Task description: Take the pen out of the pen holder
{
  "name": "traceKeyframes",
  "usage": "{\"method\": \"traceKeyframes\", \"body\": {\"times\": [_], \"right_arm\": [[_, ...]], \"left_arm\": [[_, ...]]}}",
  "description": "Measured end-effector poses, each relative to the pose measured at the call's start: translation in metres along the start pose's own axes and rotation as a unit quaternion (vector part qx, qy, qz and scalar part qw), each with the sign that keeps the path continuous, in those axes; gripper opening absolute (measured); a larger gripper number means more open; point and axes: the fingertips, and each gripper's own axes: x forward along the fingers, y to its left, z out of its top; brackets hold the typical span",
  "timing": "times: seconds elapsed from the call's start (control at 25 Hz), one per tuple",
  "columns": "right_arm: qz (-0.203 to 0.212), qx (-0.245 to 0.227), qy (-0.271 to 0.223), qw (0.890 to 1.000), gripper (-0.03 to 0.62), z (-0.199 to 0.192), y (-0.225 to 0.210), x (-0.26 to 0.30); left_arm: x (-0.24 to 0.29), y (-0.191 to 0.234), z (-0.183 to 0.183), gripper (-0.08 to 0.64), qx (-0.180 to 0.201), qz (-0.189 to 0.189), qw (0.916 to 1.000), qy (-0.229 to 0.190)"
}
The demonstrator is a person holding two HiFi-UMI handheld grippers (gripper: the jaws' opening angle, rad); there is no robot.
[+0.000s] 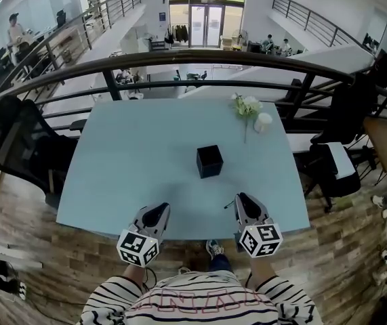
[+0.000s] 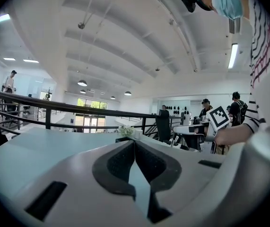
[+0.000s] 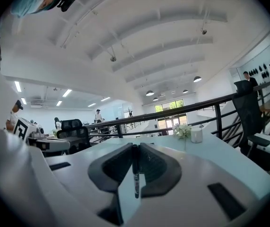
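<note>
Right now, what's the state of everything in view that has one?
left tool: shut, nothing between its jaws.
right tool: shut on the pen.
pen: out of the holder, clamped in the right tool.
pen holder: upright on the table, no pen sticking out.
white cup: upright beside the flowers.

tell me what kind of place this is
Probably an open-plan office, up on a mezzanine: a pale blue table against a black railing, black office chairs at its sides, and people at desks beyond.
</note>
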Motion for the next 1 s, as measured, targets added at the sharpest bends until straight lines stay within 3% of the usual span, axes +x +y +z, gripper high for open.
{"method": "traceKeyframes", "body": {"times": [0.36,1.0], "right_arm": [[0.001,0.001,0.023,1.000,0.061,-0.021,0.009,-0.018],[0.014,-0.007,0.031,0.999,0.061,-0.021,0.019,-0.007]], "left_arm": [[-0.010,-0.012,-0.011,0.029,-0.006,-0.005,0.9999,0.008],[-0.009,-0.011,-0.013,0.029,-0.007,-0.004,0.9999,0.011]]}}
